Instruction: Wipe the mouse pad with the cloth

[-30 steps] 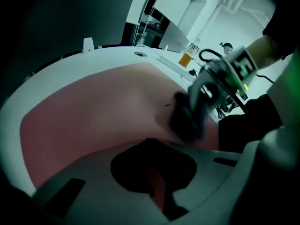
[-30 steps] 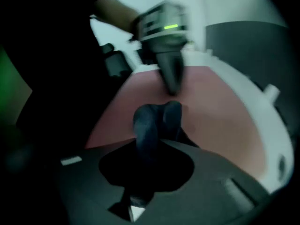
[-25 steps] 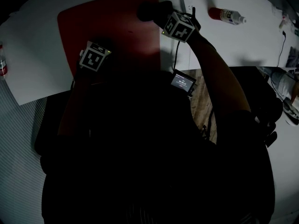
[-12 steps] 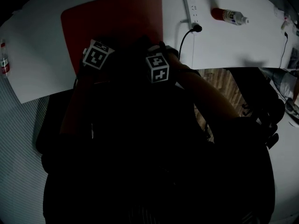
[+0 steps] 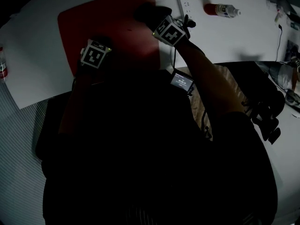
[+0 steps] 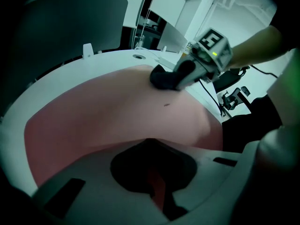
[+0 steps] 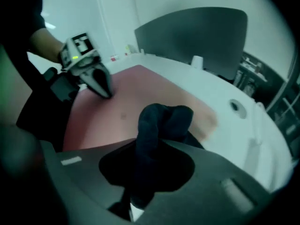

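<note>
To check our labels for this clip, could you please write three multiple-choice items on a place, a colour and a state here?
1. Where does the dark bunched cloth rest?
A) on the far right part of the large flat mouse pad
B) on a chair
C) on the floor
2. What colour is the mouse pad?
A) blue
B) red
C) green
3. How do the right gripper's tongs stand?
A) wide open, empty
B) shut on the cloth
C) shut on a cable
Key: 1 A, the head view shows it there; 2 B, all views show red; 3 B, the right gripper view shows cloth pinched between them.
</note>
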A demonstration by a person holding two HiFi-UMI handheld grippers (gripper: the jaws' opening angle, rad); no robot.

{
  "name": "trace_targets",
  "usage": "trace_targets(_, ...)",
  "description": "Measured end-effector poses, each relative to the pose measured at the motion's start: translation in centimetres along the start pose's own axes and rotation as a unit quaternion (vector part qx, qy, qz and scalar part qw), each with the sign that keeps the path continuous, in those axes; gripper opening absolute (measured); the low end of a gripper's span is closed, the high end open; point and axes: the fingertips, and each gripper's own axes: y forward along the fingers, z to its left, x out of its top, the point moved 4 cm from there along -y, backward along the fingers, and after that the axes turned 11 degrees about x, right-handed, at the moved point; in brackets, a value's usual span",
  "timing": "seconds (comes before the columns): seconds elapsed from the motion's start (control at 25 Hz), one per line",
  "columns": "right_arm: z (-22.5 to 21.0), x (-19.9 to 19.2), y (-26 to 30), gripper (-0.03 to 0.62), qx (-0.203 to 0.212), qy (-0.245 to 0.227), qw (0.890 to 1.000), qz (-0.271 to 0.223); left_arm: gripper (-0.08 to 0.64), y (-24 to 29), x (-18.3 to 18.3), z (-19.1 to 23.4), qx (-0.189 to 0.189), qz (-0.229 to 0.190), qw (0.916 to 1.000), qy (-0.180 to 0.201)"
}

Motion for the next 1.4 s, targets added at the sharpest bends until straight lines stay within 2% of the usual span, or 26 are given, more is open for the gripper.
trace_targets(0.12, 6.8, 0.3, 2.4, 0.064, 0.058, -0.036, 0.998, 0.0, 0.008, 0.1, 0.2, 0.1, 0.001, 0.001, 1.0, 0.009)
trace_targets(0.28, 15.7, -0.4, 5.5, 0.064, 0.16, -0.055, 0.985, 0.023, 0.008, 0.2, -0.2, 0.0, -0.001, 0.007, 0.999, 0.043)
trace_targets(0.36, 17.1, -0.5, 6.0, 0.064, 0.171, -0.056, 0.983, 0.028, 0.008, 0.2, -0.2, 0.2, -0.001, 0.01, 0.9986, 0.051)
trace_targets(0.44, 16.8, -1.1, 5.8, 0.064, 0.182, -0.014, 0.983, 0.033, 0.008, 0.4, 0.1, 0.2, -0.006, 0.009, 0.9986, 0.051)
trace_targets(0.52, 17.2, -1.5, 4.7, 0.064, 0.23, 0.038, 0.972, 0.035, 0.008, 0.5, -0.6, -0.4, -0.031, 0.021, 0.9985, 0.039)
trace_targets(0.56, 17.4, -1.3, 3.6, 0.064, 0.254, 0.051, 0.966, 0.024, 0.008, 0.5, -1.2, -0.9, -0.053, 0.034, 0.9976, 0.028)
trace_targets(0.64, 16.7, 0.1, 0.6, 0.064, 0.268, 0.069, 0.96, -0.03, 0.008, 0.0, -1.5, -1.6, -0.08, 0.045, 0.9957, 0.003)
trace_targets(0.68, 15.8, 1.0, -1.3, 0.064, 0.264, 0.082, 0.958, -0.073, 0.008, -0.5, -1.0, -1.8, -0.083, 0.029, 0.996, -0.015)
trace_targets(0.76, 14.2, 2.3, -5.8, 0.064, 0.251, 0.109, 0.948, -0.163, 0.008, -2.6, 1.2, -2.7, -0.09, -0.037, 0.9928, -0.07)
trace_targets(0.84, 12.9, 2.8, -10.8, 0.064, 0.236, 0.122, 0.934, -0.24, 0.008, -5.8, 3.9, -4.5, -0.115, -0.111, 0.9793, -0.124)
trace_targets(0.92, 12.2, 2.9, -15.8, 0.064, 0.214, 0.122, 0.922, -0.299, 0.008, -9.5, 6.7, -6.4, -0.139, -0.18, 0.9607, -0.159)
trace_targets(1.0, 12.3, 3.0, -20.0, 0.063, 0.188, 0.11, 0.914, -0.343, 0.008, -13.2, 9.3, -7.6, -0.147, -0.248, 0.939, -0.188)
trace_targets(1.08, 12.5, 2.9, -23.5, 0.063, 0.16, 0.098, 0.906, -0.379, 0.008, -16.6, 12.7, -8.8, -0.146, -0.318, 0.9152, -0.2)
trace_targets(1.12, 12.6, 2.6, -25.0, 0.061, 0.147, 0.097, 0.901, -0.397, 0.008, -18.1, 14.4, -9.8, -0.146, -0.348, 0.9057, -0.194)
trace_targets(1.2, 12.9, 2.0, -27.5, 0.061, 0.128, 0.096, 0.889, -0.429, 0.008, -20.8, 17.2, -12.0, -0.145, -0.393, 0.894, -0.159)
trace_targets(1.32, 14.0, 1.3, -30.5, 0.061, 0.118, 0.08, 0.877, -0.46, 0.008, -24.6, 19.9, -15.1, -0.146, -0.423, 0.8876, -0.11)
trace_targets(1.4, 14.4, 0.8, -32.3, 0.061, 0.11, 0.067, 0.873, -0.471, 0.008, -26.5, 21.1, -16.8, -0.147, -0.437, 0.8837, -0.08)
